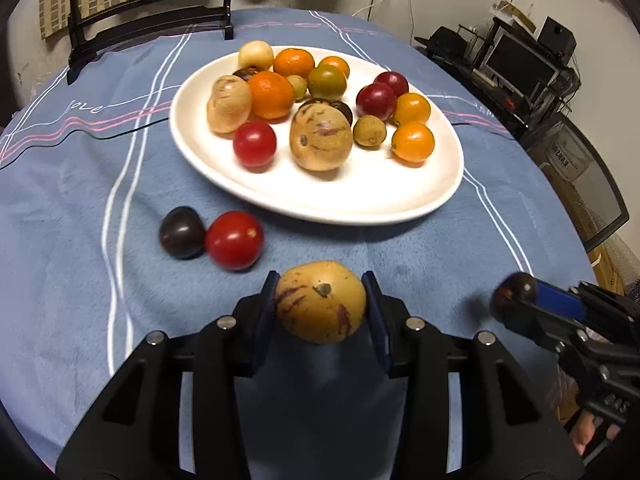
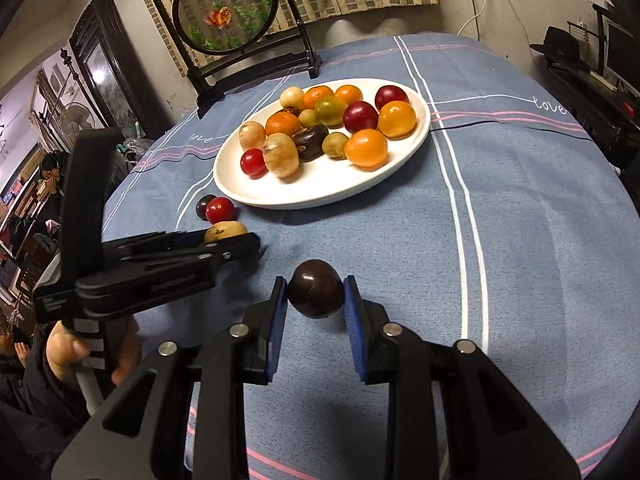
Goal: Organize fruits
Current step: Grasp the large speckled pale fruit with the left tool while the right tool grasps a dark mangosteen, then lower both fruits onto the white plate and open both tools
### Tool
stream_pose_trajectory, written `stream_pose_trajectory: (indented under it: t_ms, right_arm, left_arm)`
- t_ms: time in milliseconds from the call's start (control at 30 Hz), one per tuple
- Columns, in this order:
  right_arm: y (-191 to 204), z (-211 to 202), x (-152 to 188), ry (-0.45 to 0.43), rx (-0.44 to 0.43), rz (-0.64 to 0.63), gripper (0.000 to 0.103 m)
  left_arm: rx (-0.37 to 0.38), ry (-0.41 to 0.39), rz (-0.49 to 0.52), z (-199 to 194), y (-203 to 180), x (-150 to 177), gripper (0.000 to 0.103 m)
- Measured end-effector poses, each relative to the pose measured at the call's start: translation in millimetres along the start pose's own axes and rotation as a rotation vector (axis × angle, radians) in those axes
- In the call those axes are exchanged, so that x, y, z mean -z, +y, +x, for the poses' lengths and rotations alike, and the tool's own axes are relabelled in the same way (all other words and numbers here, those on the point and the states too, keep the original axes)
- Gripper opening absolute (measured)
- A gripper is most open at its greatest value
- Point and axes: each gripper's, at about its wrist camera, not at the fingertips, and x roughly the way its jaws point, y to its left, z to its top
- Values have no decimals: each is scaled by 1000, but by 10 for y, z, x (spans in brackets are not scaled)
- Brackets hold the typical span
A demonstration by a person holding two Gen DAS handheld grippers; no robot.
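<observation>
- The left gripper [image 1: 320, 304] is squeezing a tan fruit with purple streaks [image 1: 321, 302] between its two jaws, just over the cloth and near the front rim of the white plate [image 1: 360, 200].
- The right gripper [image 2: 316, 292] is pinching a dark round fruit [image 2: 316, 289] between its blue pads [image 2: 354, 308], also in front of the plate.
- The plate is already holding many fruits: orange ones, red ones, green ones, tan ones and a dark one.
- A red fruit [image 1: 234, 240] and a dark purple fruit [image 1: 182, 232] are sitting on the cloth, touching each other, just beside the plate.
- The round fruits are smooth, so I think one could be slipping out of the jaws if the squeeze is too soft.
- Squeezing too hard could be squashing a fruit, I think.
- The plate is getting crowded at the back, so a dropped fruit could be bumping others and rolling off the rim.
- The two grippers are working close together and could be knocking into each other.
- The two loose fruits could be rolling away if a gripper is brushing them.
- A blue tablecloth [image 2: 520, 220] with white and pink stripes is covering the round table.
- A round fish picture in a black stand [image 2: 228, 12] is standing at the far edge.
- Checked curtains, wall plugs with a white cord, and a desk with screens are filling the room behind.
</observation>
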Motion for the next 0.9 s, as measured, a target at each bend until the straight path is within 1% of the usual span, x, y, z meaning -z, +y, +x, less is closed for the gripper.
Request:
stream_pose_trajectory:
  t_ms: [233, 433, 533, 633, 767, 833, 900]
  right_arm:
    - [133, 51, -72, 7, 23, -16, 29]
    - [290, 102, -179, 8, 35, -47, 29]
    - [324, 136, -340, -2, 38, -61, 29]
    - [336, 197, -531, -14, 50, -75, 29]
    - [315, 412, -819, -12, 78, -94, 29]
    - [283, 542, -899, -3, 91, -94, 29]
    - [224, 687, -953, 7, 105, -85, 29]
  left_arm:
    - [68, -43, -23, -322, 139, 76, 42]
    - [75, -98, -14, -551, 237, 9, 42]
    - [70, -110, -6, -561, 284, -150, 42]
    - [70, -118, 0, -504, 312, -401, 42]
    - [85, -99, 4, -306, 306, -799, 42]
    - [68, -74, 3, -153, 293, -931, 42]
    - [69, -45, -14, 9, 305, -1025, 42]
